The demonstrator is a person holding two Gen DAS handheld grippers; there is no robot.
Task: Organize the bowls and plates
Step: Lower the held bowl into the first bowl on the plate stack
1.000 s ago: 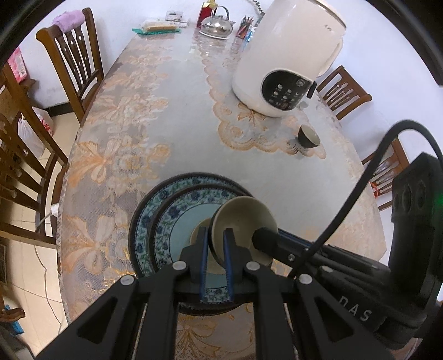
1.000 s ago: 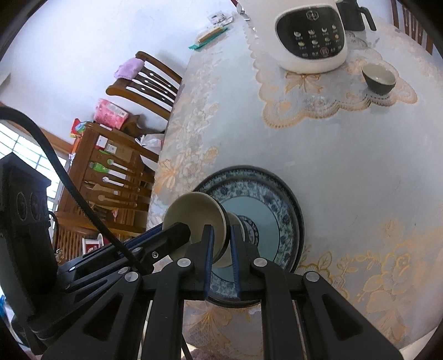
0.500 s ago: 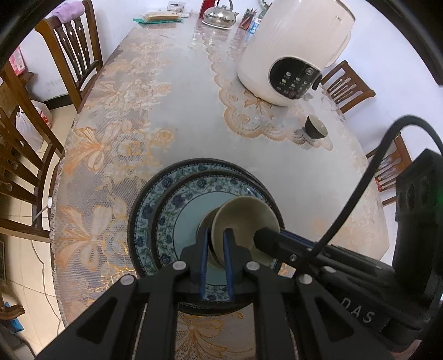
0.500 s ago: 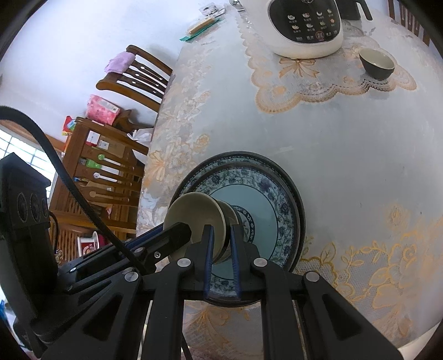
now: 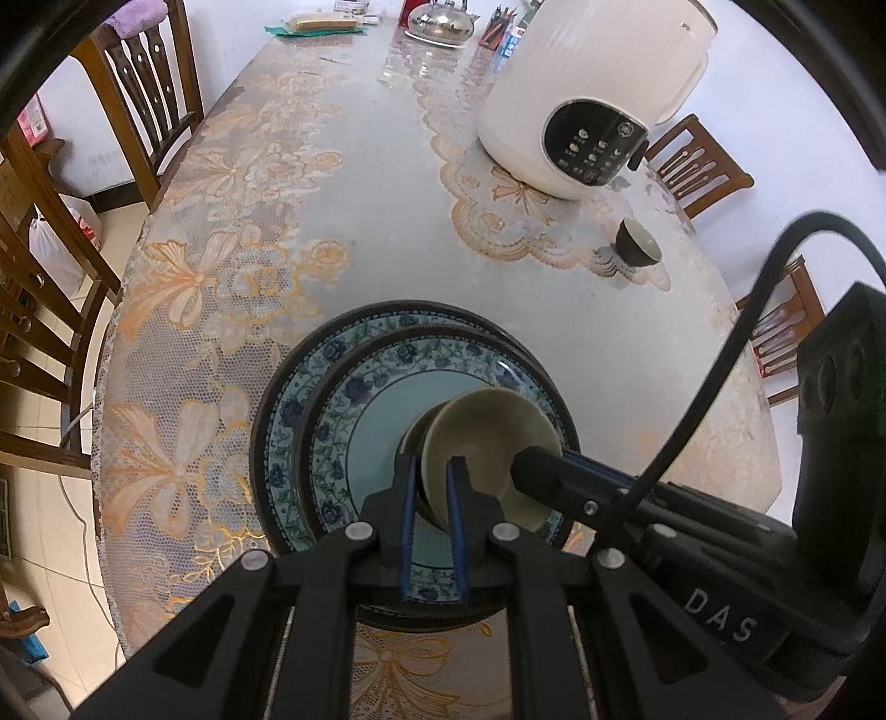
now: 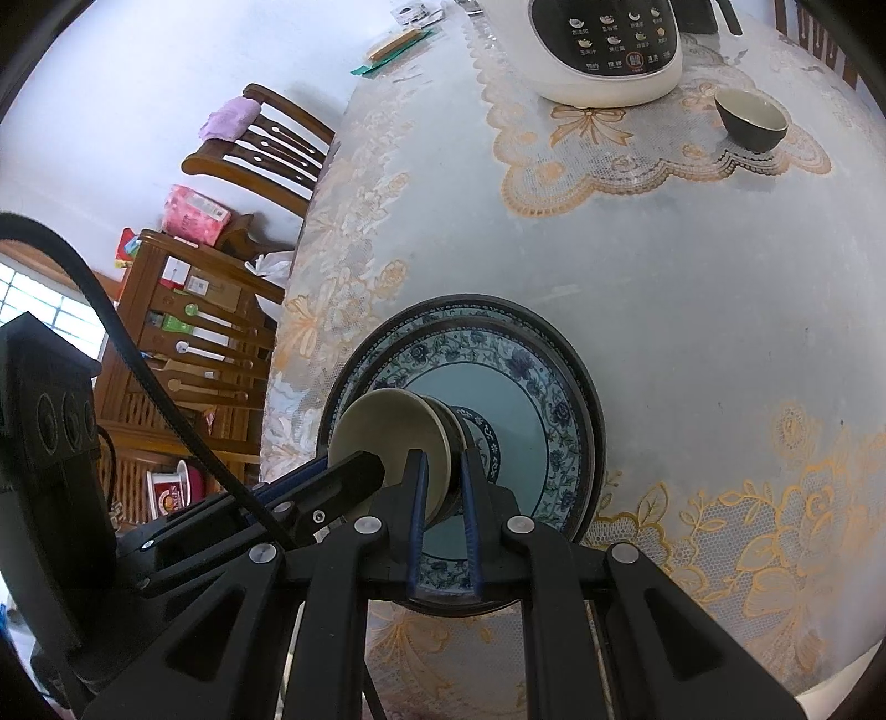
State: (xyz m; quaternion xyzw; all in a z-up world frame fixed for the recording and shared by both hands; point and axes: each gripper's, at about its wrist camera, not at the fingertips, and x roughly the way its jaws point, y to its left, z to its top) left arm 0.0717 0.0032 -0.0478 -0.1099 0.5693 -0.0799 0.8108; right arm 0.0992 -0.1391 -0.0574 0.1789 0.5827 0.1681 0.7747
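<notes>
A bowl (image 5: 487,437), beige inside and dark outside, is tilted over the middle of two stacked blue floral plates (image 5: 343,421) near the table's front edge. My left gripper (image 5: 433,471) is shut on its near rim. My right gripper (image 6: 443,465) is shut on the opposite rim, and its black tip (image 5: 531,471) reaches into the bowl in the left wrist view. In the right wrist view the bowl (image 6: 387,432) hides the left part of the plates (image 6: 542,387). Whether the bowl's foot touches the top plate I cannot tell.
A small dark bowl (image 5: 637,246) stands on a lace doily beside a large white appliance (image 5: 592,94); both also show in the right wrist view, the bowl (image 6: 750,122) and the appliance (image 6: 603,50). A kettle (image 5: 440,22) stands at the far end. Wooden chairs (image 5: 149,99) ring the table.
Both grippers, still shut on the bowl, have come a little closer to the stacked plates, which now look larger. The far end of the table has slid up in both views.
</notes>
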